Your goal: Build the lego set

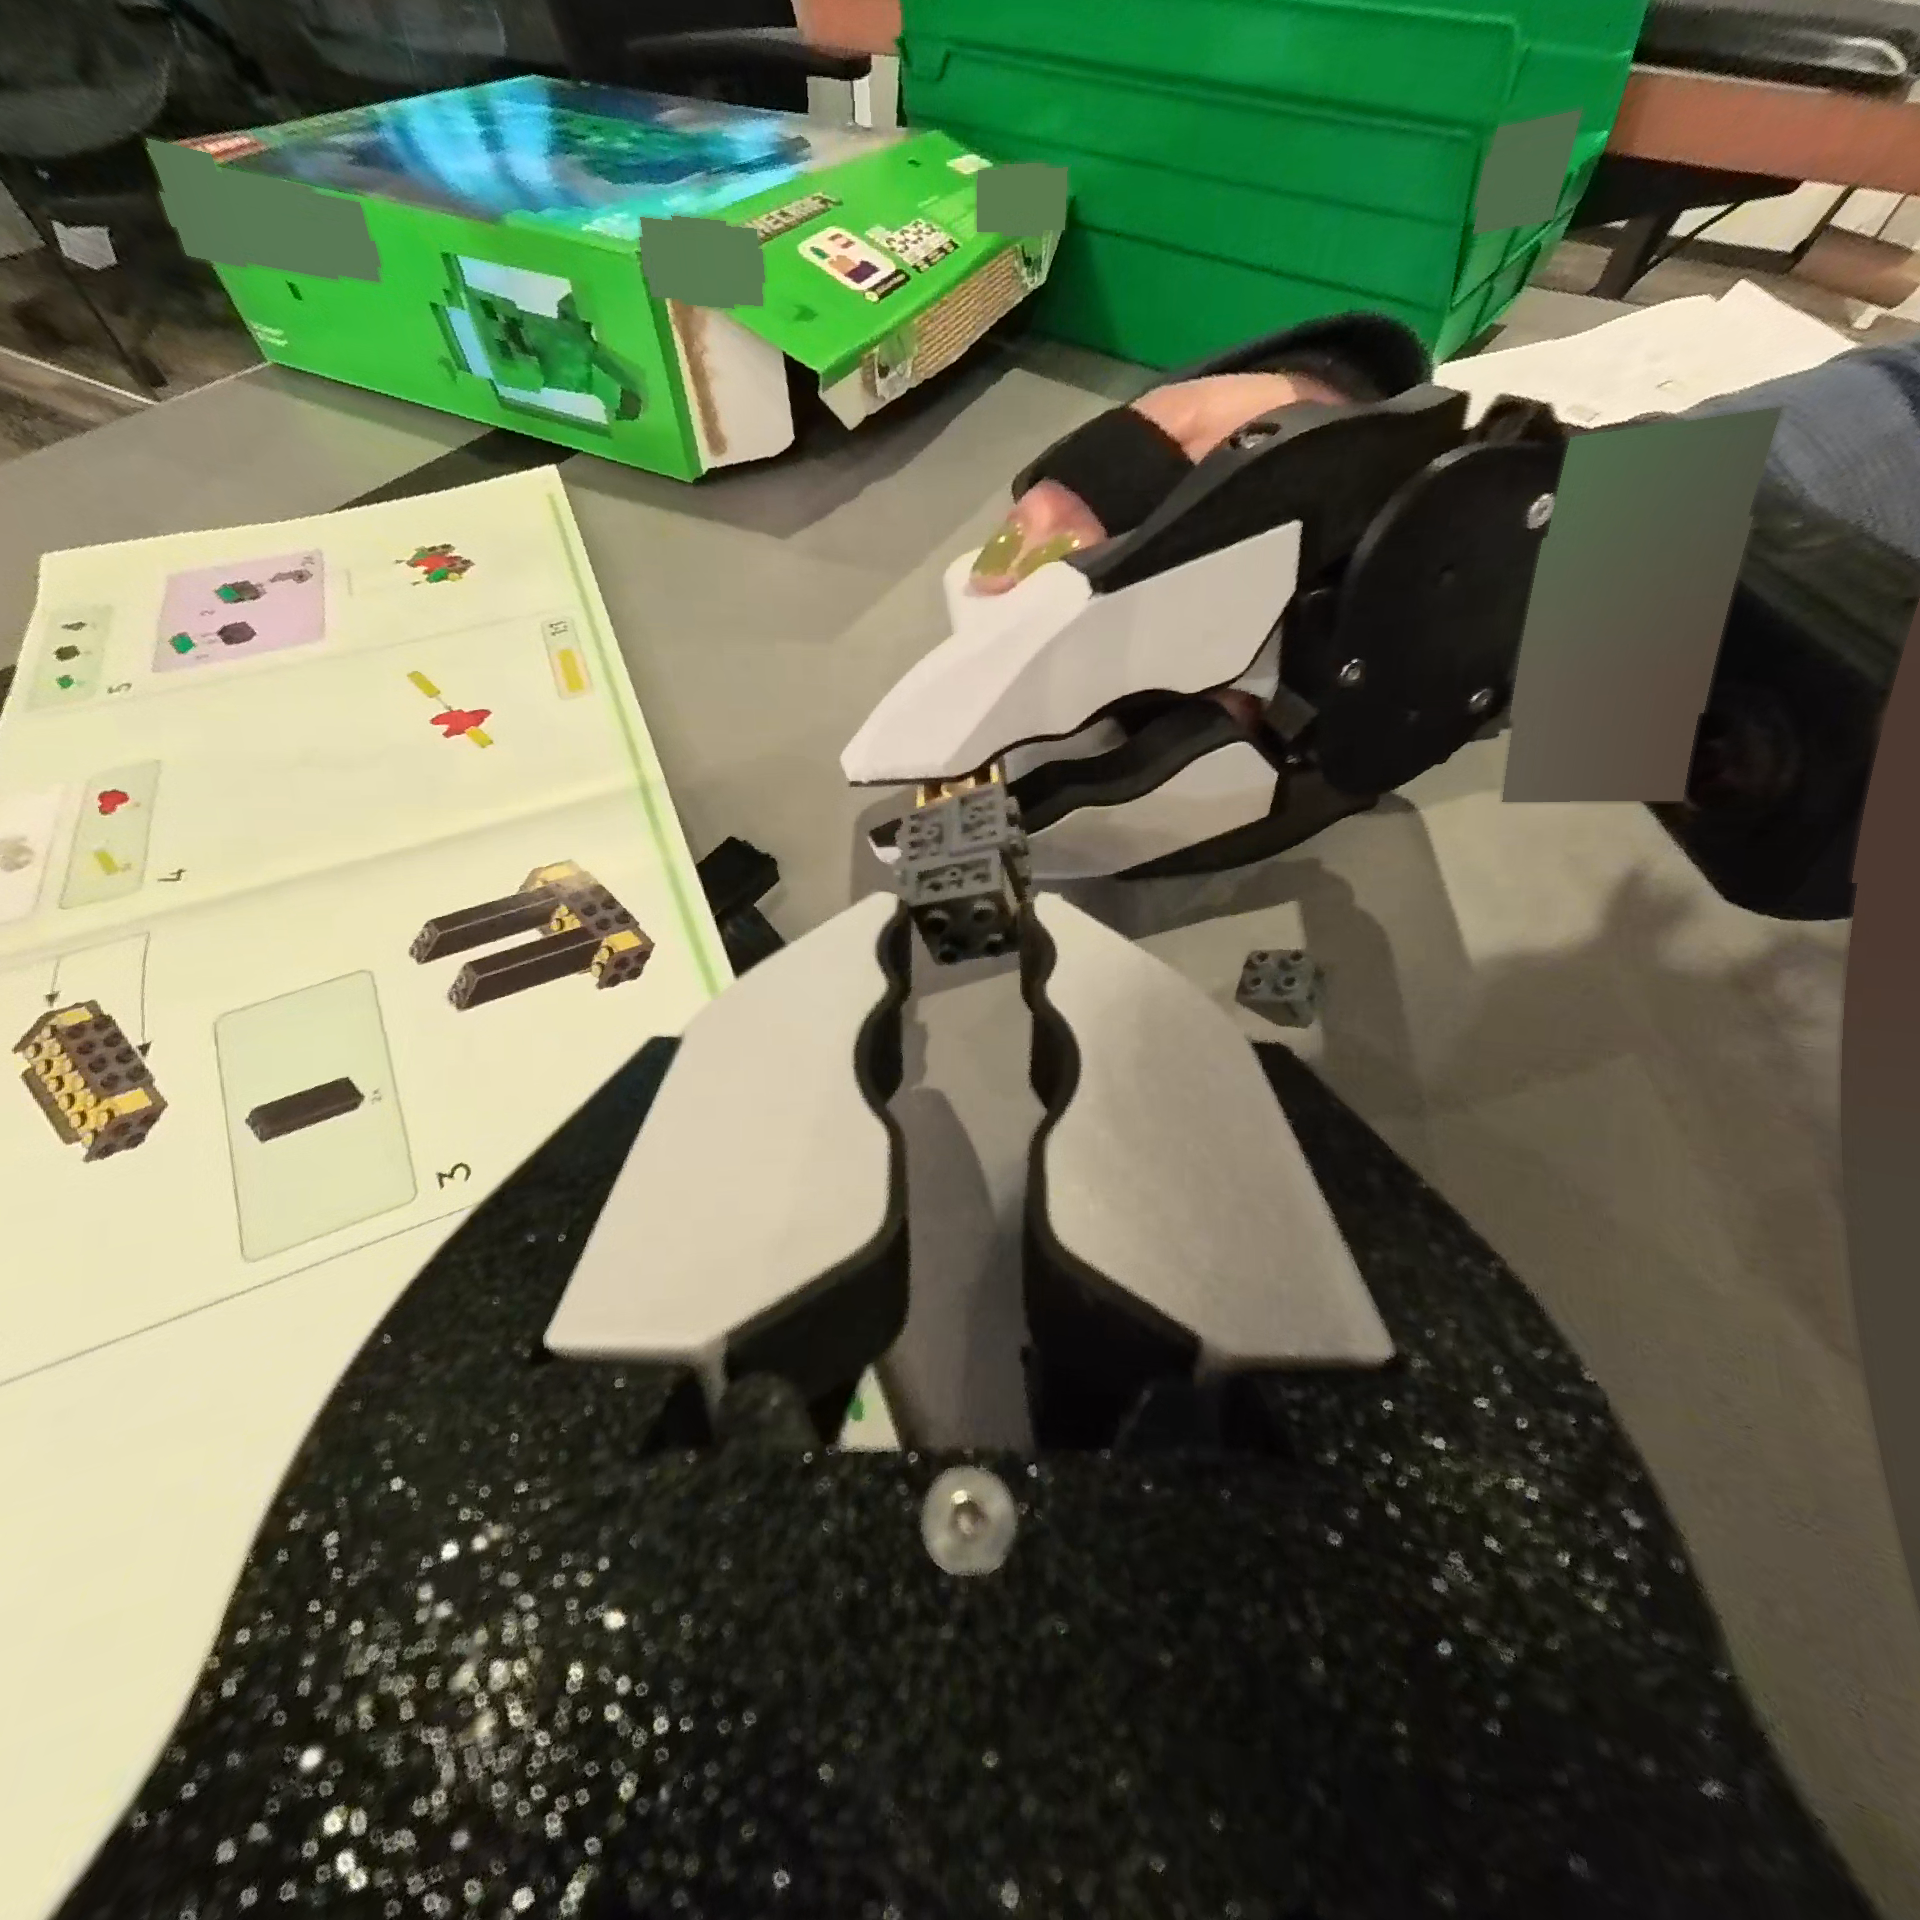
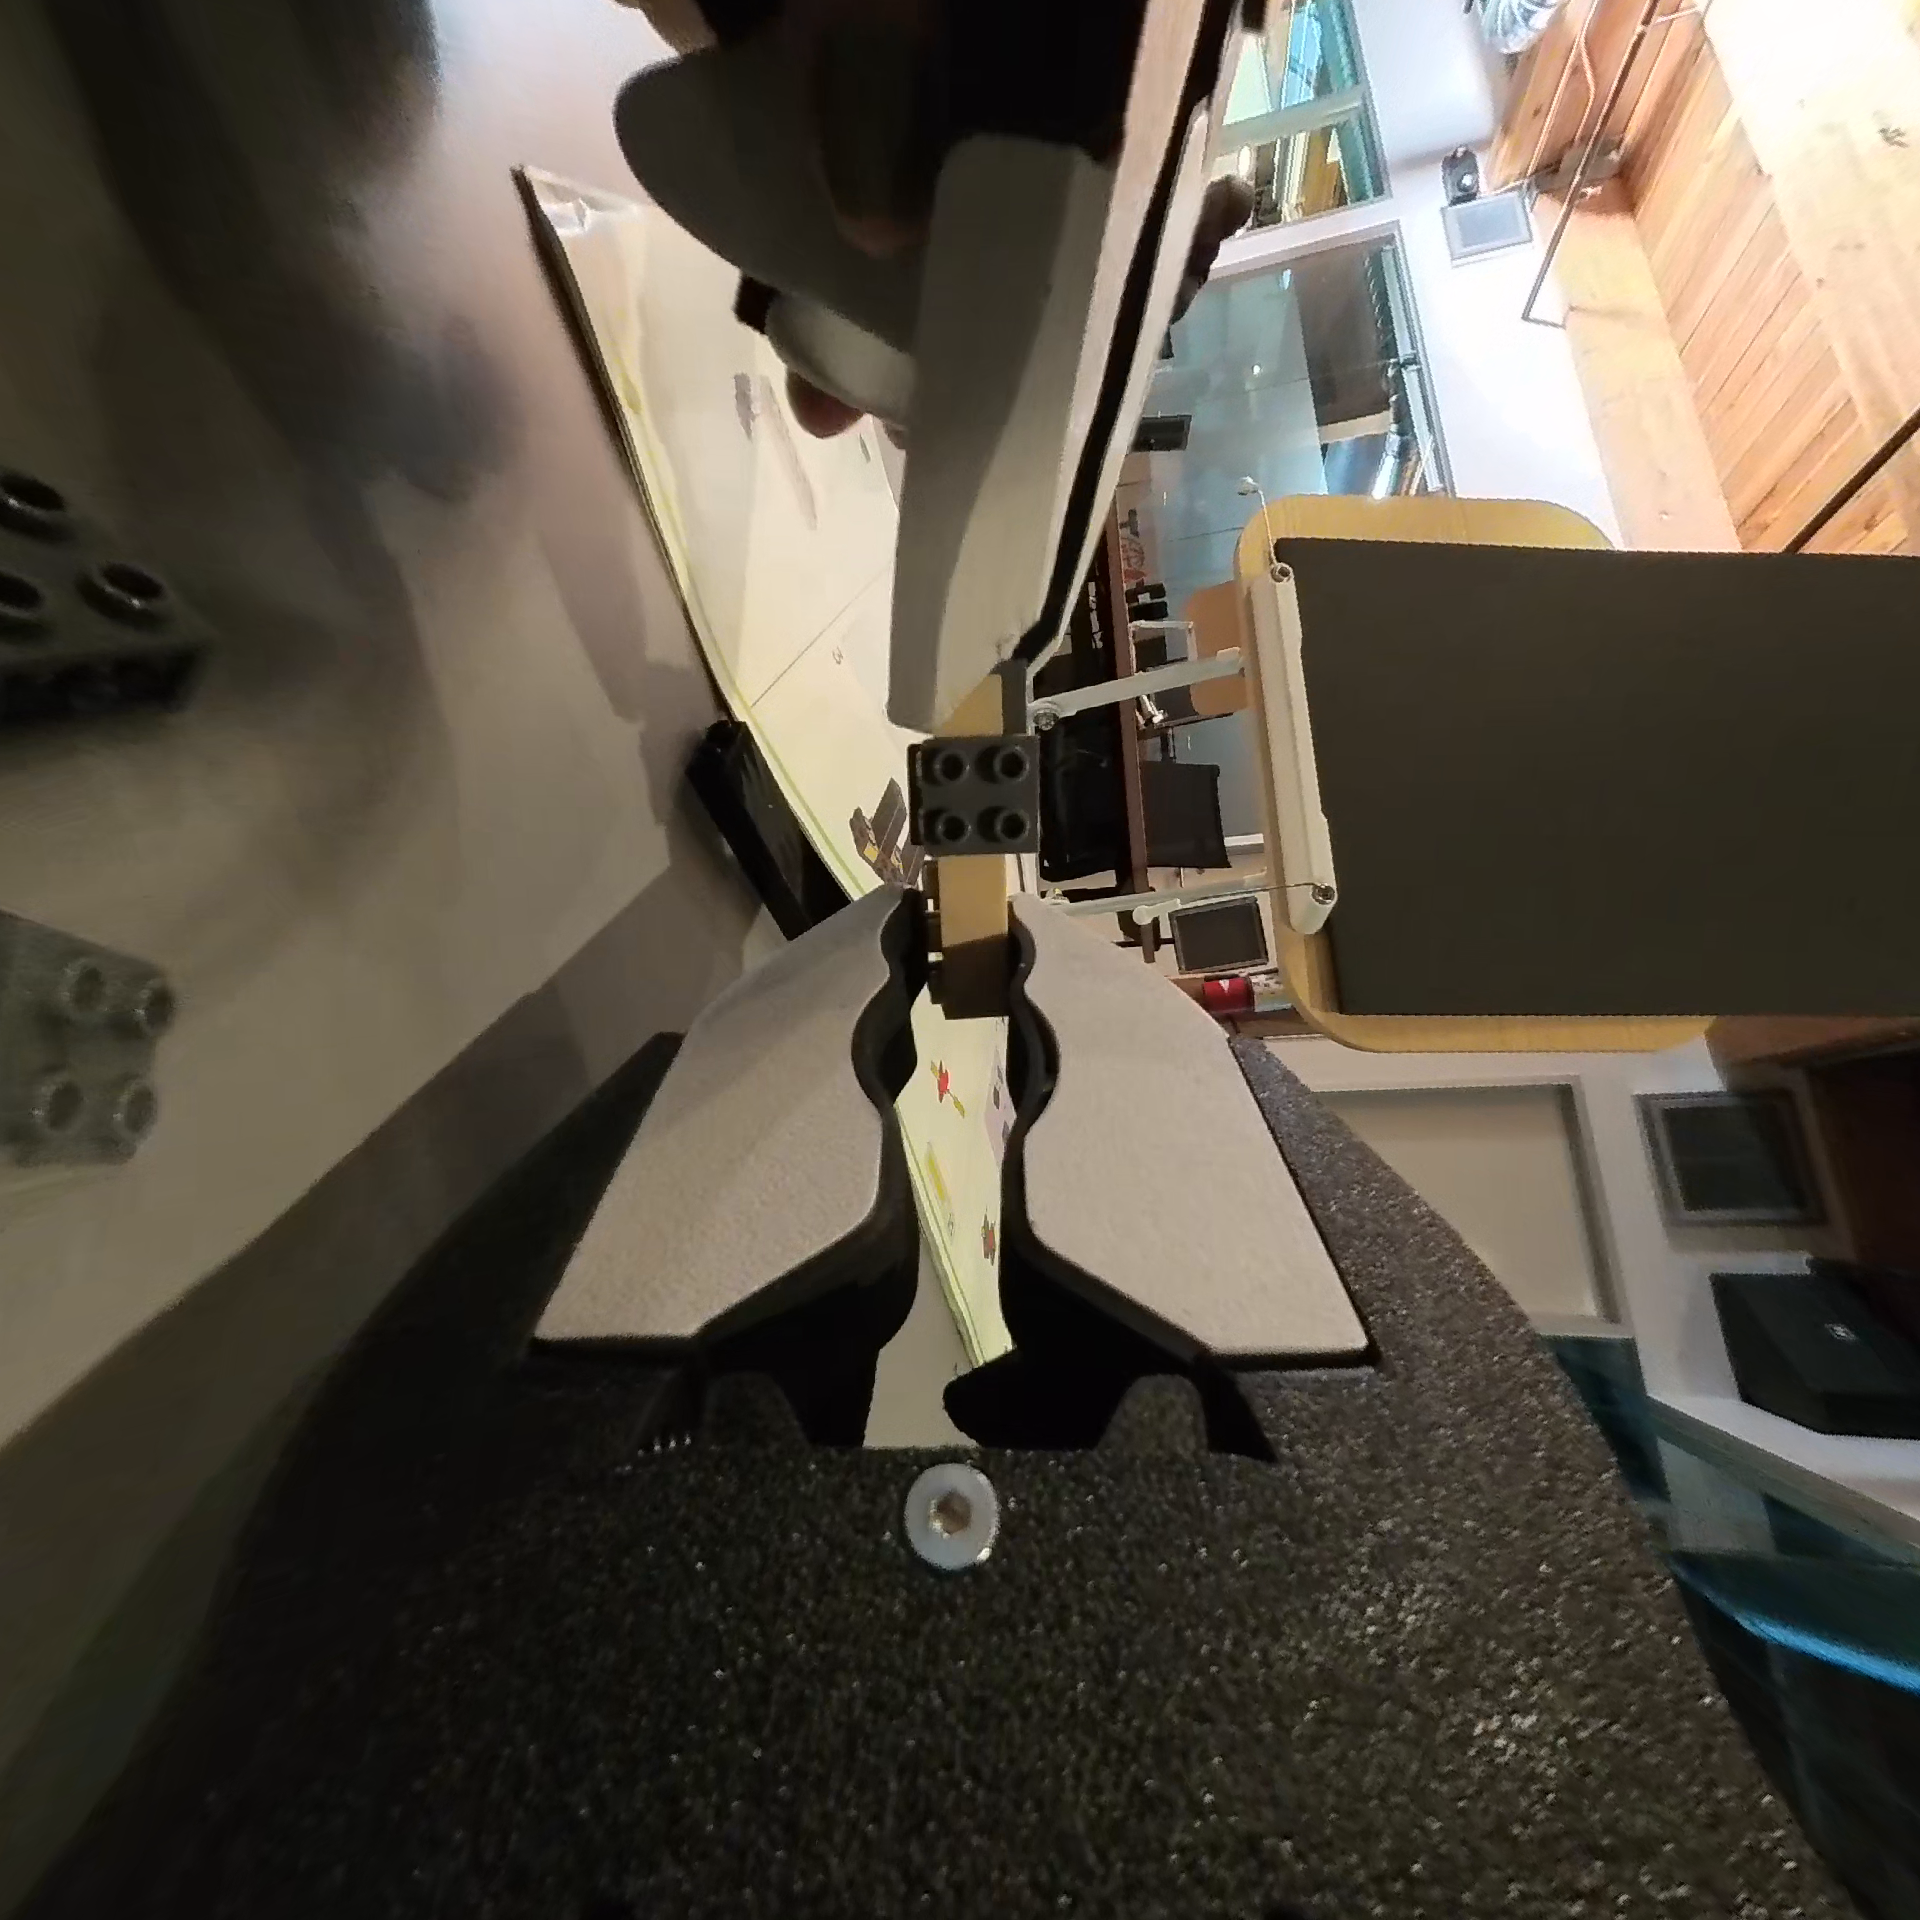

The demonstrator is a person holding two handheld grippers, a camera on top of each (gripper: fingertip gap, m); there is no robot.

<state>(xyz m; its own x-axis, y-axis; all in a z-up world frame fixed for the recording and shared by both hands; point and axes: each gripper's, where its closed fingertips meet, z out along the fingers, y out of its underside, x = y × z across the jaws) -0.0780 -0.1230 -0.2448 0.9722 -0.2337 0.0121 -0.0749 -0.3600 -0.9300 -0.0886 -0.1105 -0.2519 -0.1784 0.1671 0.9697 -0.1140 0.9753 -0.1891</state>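
Note:
A small brick assembly [image 1: 961,878] of grey, black and tan bricks is held above the grey table [image 1: 1507,1143] between both grippers. My left gripper [image 1: 966,925] is shut on its near black end. My right gripper [image 1: 935,821] comes in from the right, shut on its far end. In the right wrist view my right gripper [image 2: 966,935] pinches the tan part, and a dark four-stud brick [image 2: 974,798] faces the camera. The left gripper [image 2: 992,686] reaches in from above. The open instruction booklet [image 1: 312,883] lies at left.
A loose grey 2x2 brick [image 1: 1280,982] lies right of the grippers. Black long bricks [image 1: 740,873] lie at the booklet's edge. A green set box [image 1: 582,281] and a green bin [image 1: 1247,156] stand behind. Two loose bricks, dark [image 2: 73,613] and grey [image 2: 78,1060], lie on the table. Only a small space, under 4 cm, lies between the two pairs of fingers.

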